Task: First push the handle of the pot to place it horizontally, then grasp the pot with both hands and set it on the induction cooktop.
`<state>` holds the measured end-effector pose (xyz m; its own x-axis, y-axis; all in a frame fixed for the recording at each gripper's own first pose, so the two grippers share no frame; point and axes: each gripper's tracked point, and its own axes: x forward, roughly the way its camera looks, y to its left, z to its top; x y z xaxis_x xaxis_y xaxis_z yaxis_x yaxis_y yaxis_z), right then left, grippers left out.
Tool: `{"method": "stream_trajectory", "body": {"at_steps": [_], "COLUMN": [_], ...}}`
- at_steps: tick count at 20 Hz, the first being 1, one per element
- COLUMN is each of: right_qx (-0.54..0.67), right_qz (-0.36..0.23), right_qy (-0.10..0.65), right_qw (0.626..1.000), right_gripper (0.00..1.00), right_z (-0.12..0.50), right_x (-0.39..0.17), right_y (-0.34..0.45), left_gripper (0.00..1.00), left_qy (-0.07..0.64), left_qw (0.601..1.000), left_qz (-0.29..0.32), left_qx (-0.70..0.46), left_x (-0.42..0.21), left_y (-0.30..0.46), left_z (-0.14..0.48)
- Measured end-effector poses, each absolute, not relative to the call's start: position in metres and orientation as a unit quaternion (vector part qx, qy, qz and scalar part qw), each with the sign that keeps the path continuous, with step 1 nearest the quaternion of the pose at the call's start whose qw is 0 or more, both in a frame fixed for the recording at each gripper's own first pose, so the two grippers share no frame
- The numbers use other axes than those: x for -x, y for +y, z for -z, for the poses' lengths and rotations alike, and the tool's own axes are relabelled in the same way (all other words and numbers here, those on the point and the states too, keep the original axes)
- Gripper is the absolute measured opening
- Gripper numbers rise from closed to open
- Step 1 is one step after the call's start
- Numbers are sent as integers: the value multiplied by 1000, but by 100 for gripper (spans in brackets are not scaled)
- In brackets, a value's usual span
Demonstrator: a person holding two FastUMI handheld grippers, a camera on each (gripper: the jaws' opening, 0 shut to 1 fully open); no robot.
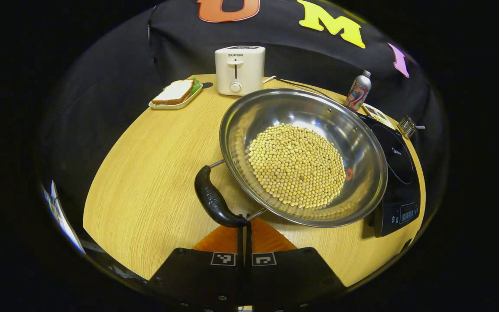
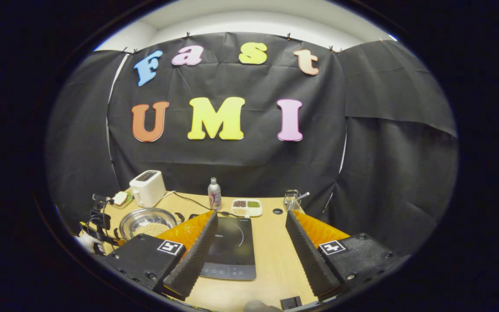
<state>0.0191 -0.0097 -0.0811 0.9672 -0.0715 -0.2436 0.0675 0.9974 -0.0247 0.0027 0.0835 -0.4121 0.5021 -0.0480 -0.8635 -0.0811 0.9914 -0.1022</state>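
Left gripper [image 1: 244, 225] pressed together at the pot's handle; right gripper [image 2: 249, 242] spread wide above the cooktop.

The round, shiny stainless-steel pot [image 1: 362, 143], holding a bed of small pale-yellow beans [image 1: 296, 164], sits on the grained light-wood table [image 1: 145, 173], its rim overlapping the flat black glass induction cooktop [image 1: 399, 173]. Its curved black plastic handle [image 1: 212, 199] on thin wire arms points toward the left gripper, whose tips meet right at the handle's end. Behind stand a boxy cream toaster [image 1: 239, 69], a sandwich on a pale rectangular tray [image 1: 176, 93] and a patterned metal bottle [image 1: 358, 91].
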Motion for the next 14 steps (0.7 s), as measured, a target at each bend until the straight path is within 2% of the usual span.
{"method": "stream_trajectory", "body": {"at_steps": [1, 2, 5, 6, 7, 14], "right_qx": [9, 11, 11, 12, 13, 27], "right_qz": [35, 35, 36, 36, 35, 31], "right_qy": [123, 125, 127, 127, 127, 128], "right_qw": [992, 991, 991, 991, 991, 991], "right_gripper": [99, 99, 99, 99, 99, 97], "right_z": [82, 82, 81, 80, 80, 79], "right_x": [-21, -22, -25, -26, -27, -30], "right_y": [-10, -10, -12, -12, -10, -8], "left_gripper": [10, 0, 0, 10, 0, 0], "left_qy": [499, 498, 497, 496, 496, 490], "left_qw": [864, 864, 863, 863, 863, 860], "left_qz": [-14, -18, -28, -32, -36, -62], "left_qx": [68, 71, 84, 89, 95, 124], "left_x": [-5, -8, -15, -17, -20, -40], "left_y": [86, 89, 95, 98, 100, 119], "left_z": [414, 413, 415, 415, 415, 416]}}
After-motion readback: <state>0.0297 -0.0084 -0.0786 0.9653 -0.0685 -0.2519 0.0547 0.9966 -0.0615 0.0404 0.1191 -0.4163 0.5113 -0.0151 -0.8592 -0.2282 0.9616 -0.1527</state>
